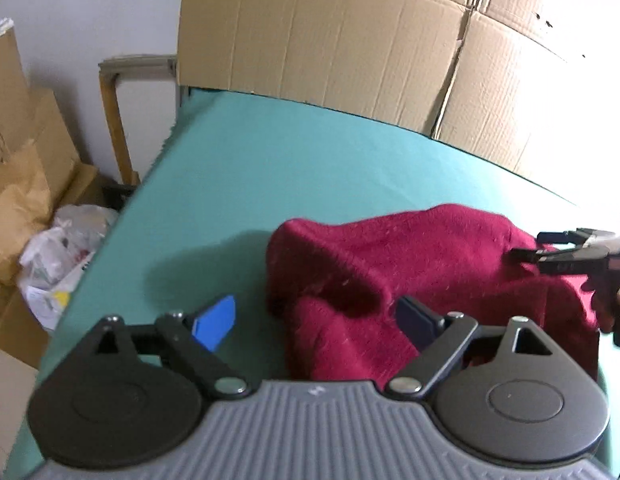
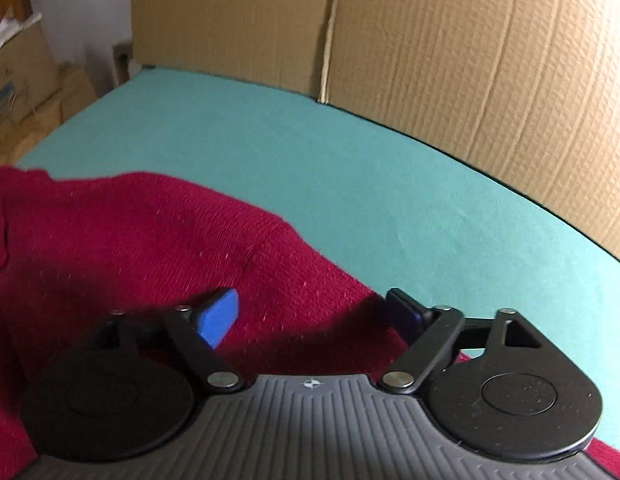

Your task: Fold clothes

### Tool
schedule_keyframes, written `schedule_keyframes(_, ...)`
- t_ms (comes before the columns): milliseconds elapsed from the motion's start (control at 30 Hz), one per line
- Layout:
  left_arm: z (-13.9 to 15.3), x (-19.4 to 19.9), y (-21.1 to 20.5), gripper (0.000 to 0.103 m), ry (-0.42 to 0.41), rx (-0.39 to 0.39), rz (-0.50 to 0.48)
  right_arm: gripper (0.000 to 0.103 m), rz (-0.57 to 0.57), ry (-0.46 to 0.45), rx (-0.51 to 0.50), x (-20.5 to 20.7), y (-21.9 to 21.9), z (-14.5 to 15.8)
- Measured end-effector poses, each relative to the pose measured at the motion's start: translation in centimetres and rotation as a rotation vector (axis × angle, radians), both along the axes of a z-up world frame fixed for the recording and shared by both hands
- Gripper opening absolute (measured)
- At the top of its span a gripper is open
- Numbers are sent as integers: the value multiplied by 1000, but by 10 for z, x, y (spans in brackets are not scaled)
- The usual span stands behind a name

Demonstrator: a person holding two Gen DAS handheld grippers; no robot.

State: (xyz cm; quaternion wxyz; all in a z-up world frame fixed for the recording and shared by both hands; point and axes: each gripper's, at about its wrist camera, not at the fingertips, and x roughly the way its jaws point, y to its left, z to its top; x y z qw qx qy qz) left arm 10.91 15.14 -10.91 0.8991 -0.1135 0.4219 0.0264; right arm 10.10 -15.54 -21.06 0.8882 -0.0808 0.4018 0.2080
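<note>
Lit brightly from the right, with strong white glare over the cardboard boxes (image 1: 549, 92) at the left wrist view's right edge. Cast soft dark shadows on the green tabletop (image 1: 270, 168) beside the red garment (image 1: 409, 264). Bent straight lines near the edges, fisheye style. Blurred slightly everywhere, more in the corners.

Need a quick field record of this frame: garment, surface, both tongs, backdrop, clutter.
garment: dark red knit sweater, bunched in a heap, not folded flat
surface: teal-covered table
left tongs: open, over the sweater's left edge, gripping nothing
right tongs: open, over the sweater's right edge, gripping nothing
backdrop: cardboard sheets standing along the table's far edge
clutter: white plastic bag off the table's left side
</note>
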Motion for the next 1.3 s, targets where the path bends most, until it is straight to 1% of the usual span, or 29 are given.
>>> schedule_keyframes(67, -5, 16, -4, 88, 44, -37, 34, 86, -5, -19, 4, 4, 0, -2)
schedule_keyframes(100, -10, 26, -6, 89, 80, -45, 56, 82, -3, -29, 3, 4, 1, -1)
schedule_keyframes(167, -25, 44, -10, 82, 152, -27, 107, 63, 3, -49, 2, 3, 4, 1)
schedule_keyframes(200, -31, 52, -11, 72, 183, -20, 132, 38, 6, -57, 1, 0, 6, 3)
schedule_keyframes(233, -37, 58, -11, 57, 209, -20, 158, 11, 1, -57, 2, -2, 9, 6)
schedule_keyframes(300, -42, 59, -4, 46, 216, -27, 203, 10, -28, -64, 3, -12, 14, 12)
schedule_keyframes(333, -41, 55, 0, 39, 203, -41, 210, 9, -47, -92, 1, -18, 14, 16)
schedule_keyframes(367, -40, 50, 5, 39, 187, -56, 214, 9, -66, -119, 0, -23, 14, 20)
schedule_keyframes(400, -39, 44, 10, 36, 175, -68, 218, 9, -90, -143, 10, -30, 13, 25)
schedule_keyframes(500, -36, 34, 15, 31, 152, -83, 201, 9, -194, -184, 114, -49, -2, 52)
schedule_keyframes(567, -32, 30, 17, 28, 130, -93, 181, 9, -237, -230, 156, -66, -9, 75)
schedule_keyframes(600, -26, 29, 16, 27, 97, -102, 160, 9, -257, -262, 171, -78, -12, 89)
schedule_keyframes(667, -5, 22, 12, 26, 6, -115, 102, 9, -303, -338, 195, -105, -18, 122)
schedule_keyframes(767, 42, 1, 0, 26, -175, -76, -21, 9, -380, -474, 217, -152, -26, 178)
schedule_keyframes(867, 99, -32, 0, 26, -379, -55, -137, 9, -456, -616, 253, -207, -26, 232)
schedule_keyframes(933, 141, -57, 5, 26, -518, -67, -203, 9, -499, -713, 262, -243, -20, 261)
schedule_keyframes(1000, 178, -82, 10, 26, -634, -54, -261, 9, -534, -812, 264, -278, -11, 289)
schedule_keyframes(1133, 240, -126, 17, 26, -817, -6, -360, 9, -577, -989, 259, -332, 7, 338)
schedule_keyframes(1300, 302, -176, 30, 27, -980, 28, -441, 9, -631, -1134, 290, -377, 22, 384)
